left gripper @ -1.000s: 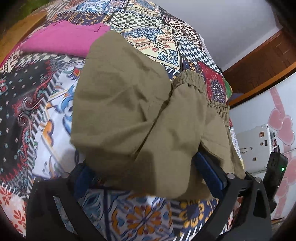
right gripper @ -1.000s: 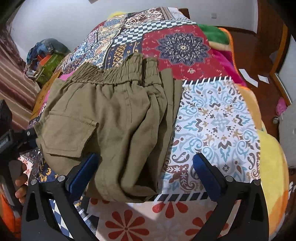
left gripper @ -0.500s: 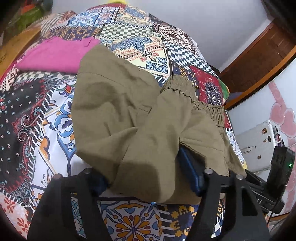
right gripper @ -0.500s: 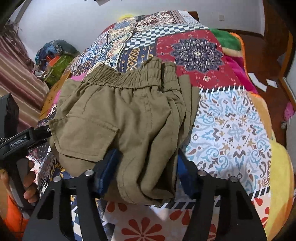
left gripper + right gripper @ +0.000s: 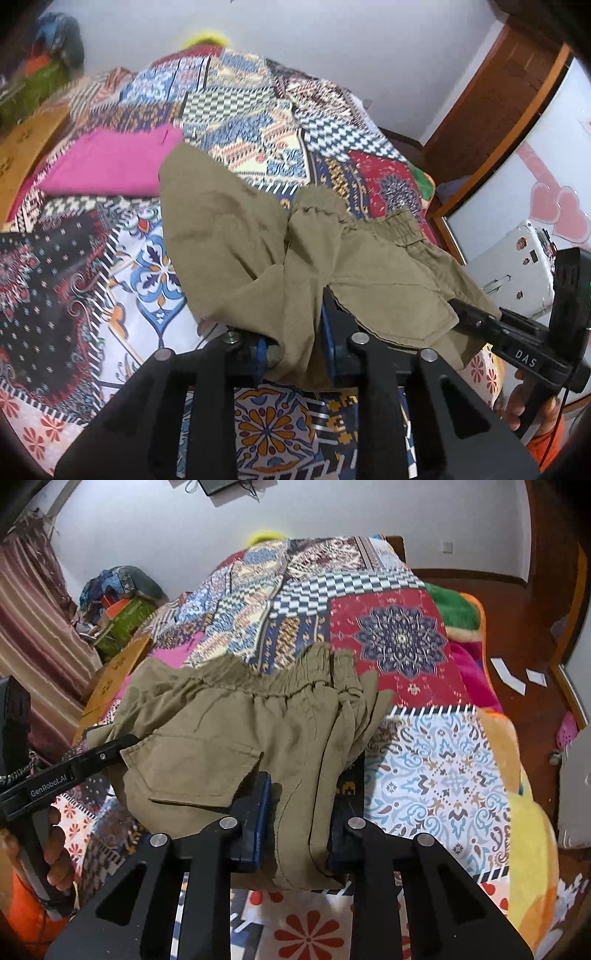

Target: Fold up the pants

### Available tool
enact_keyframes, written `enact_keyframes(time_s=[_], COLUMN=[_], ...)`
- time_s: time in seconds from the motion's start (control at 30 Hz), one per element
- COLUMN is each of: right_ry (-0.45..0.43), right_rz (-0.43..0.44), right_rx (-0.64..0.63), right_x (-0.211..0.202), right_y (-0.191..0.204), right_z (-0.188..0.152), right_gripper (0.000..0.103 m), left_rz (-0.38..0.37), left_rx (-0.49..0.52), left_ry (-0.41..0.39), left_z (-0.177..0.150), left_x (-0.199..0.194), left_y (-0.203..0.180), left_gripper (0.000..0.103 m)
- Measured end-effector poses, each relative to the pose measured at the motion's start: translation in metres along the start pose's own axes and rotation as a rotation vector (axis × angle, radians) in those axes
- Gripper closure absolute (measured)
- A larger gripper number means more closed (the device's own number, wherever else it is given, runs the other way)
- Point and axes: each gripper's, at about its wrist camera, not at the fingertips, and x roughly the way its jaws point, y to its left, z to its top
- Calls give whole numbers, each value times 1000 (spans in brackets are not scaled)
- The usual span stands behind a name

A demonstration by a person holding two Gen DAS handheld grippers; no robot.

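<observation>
Olive-green pants (image 5: pixel 229 236) lie partly folded on a patchwork bedspread (image 5: pixel 110 280). Their elastic waistband (image 5: pixel 258 686) points away from me and a patch pocket (image 5: pixel 192 764) faces up. My left gripper (image 5: pixel 293 347) is shut on the near edge of the pants and lifts the cloth off the bed. My right gripper (image 5: pixel 299 823) is shut on the near edge of the pants (image 5: pixel 288 738) at the other side, also raised. Each gripper shows in the other's view, at the right edge of the left wrist view (image 5: pixel 524 347) and at the left edge of the right wrist view (image 5: pixel 48 779).
A folded pink garment (image 5: pixel 107 162) lies on the bed beyond the pants at left. A wooden board (image 5: pixel 22 147) and a pile of bags (image 5: pixel 118 605) stand left of the bed. A white appliance (image 5: pixel 513 262) and wooden floor (image 5: pixel 524 635) lie to the right.
Both grippers went from open beside the pants' near edge to shut on the cloth. They have lifted it, so the fabric bunches and hangs between the fingers.
</observation>
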Motion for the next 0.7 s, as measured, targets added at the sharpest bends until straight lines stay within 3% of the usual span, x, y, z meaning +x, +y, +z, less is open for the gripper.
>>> enact_keyframes(time_s=[0.3, 0.7], right_ry=[-68, -162], right_rz=[2, 32], right_rx=[-65, -179], right_x=[-24, -30], right_y=[30, 92], right_z=[14, 49], right_gripper=[84, 85], left_rz=[-1, 43], left_rx=[19, 1], left_ry=[-64, -184], left_z=[9, 36], left_x=[-34, -88], left_y=[4, 43], left_gripper=[83, 83])
